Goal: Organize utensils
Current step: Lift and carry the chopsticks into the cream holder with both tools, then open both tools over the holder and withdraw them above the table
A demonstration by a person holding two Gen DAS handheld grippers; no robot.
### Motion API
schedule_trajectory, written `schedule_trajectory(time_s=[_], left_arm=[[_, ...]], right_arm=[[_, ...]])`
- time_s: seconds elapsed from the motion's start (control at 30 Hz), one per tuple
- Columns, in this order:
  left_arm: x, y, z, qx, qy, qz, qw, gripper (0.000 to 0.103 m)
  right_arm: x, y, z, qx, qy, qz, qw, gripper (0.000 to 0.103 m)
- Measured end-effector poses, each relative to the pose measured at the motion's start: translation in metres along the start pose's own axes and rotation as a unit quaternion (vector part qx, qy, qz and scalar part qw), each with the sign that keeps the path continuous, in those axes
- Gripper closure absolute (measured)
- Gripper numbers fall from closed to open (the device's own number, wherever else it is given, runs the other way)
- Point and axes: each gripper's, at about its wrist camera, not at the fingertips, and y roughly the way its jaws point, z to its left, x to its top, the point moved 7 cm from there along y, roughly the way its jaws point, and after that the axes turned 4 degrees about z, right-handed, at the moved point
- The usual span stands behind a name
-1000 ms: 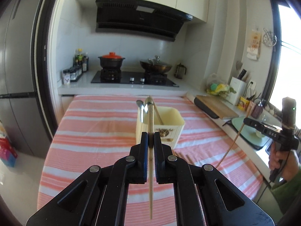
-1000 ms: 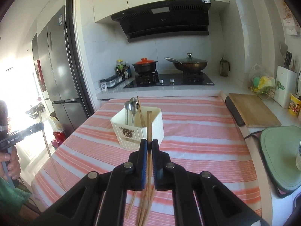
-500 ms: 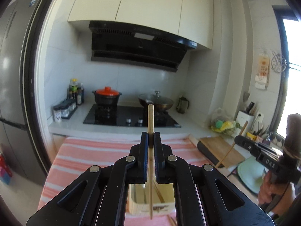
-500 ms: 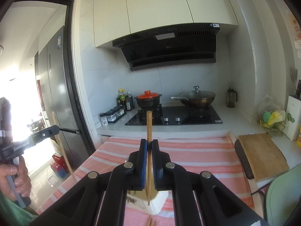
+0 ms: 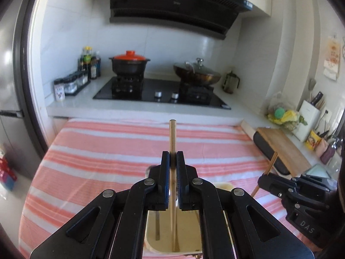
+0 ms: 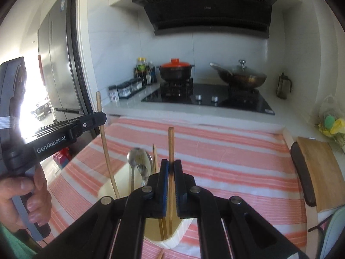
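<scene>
The desk (image 5: 107, 151), covered in a pink-and-white striped cloth, fills both views, with the cream utensil holder (image 6: 107, 191) standing on it right under the two grippers. The left gripper (image 5: 173, 159) is clamped on a wooden chopstick (image 5: 172, 138) that stands upright, upper end above the jaws and lower end down inside the holder. The right gripper (image 6: 171, 168) pinches a second chopstick (image 6: 170, 144) the same way, long axis vertical, lower tip inside the holder beside the spoons (image 6: 138, 161). Half a second ago both cameras looked higher, at the cabinets and hood, with the holder barely in view; now both chopsticks have dropped into it
</scene>
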Motion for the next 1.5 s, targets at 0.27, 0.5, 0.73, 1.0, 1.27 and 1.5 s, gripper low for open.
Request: schedule_trajectory(time_s=[0.27,0.5,0.73,1.0,1.27,1.5], left_arm=[[-0.017,-0.038,0.019,0.017,0.01,0.056,0.9982,0.045],[-0.086,-0.144,0.034,0.034,0.087,0.071,0.993,0.008],[-0.241,-0.138,0.038,0.044,0.043,0.143,0.9878,0.008],[-0.313,-0.095,0.034,0.08,0.027,0.166,0.9826,0.008],[-0.319,-0.083,0.034,0.091,0.03,0.181,0.9787,0.004],[-0.32,-0.081,0.035,0.092,0.028,0.184,0.9782,0.001]], right_arm=[[0.012,-0.031,-0.002,-0.003,0.016,-0.003,1.0,0.08],[-0.024,-0.139,-0.001,-0.012,-0.004,-0.041,0.999,0.052],[-0.189,-0.134,-0.024,-0.042,0.047,0.023,0.998,0.051],[-0.308,-0.109,-0.049,-0.111,0.095,0.073,0.987,0.051],[-0.322,-0.095,-0.042,-0.127,0.077,0.084,0.985,0.051],[-0.33,-0.092,-0.049,-0.135,0.102,0.093,0.981,0.051]])
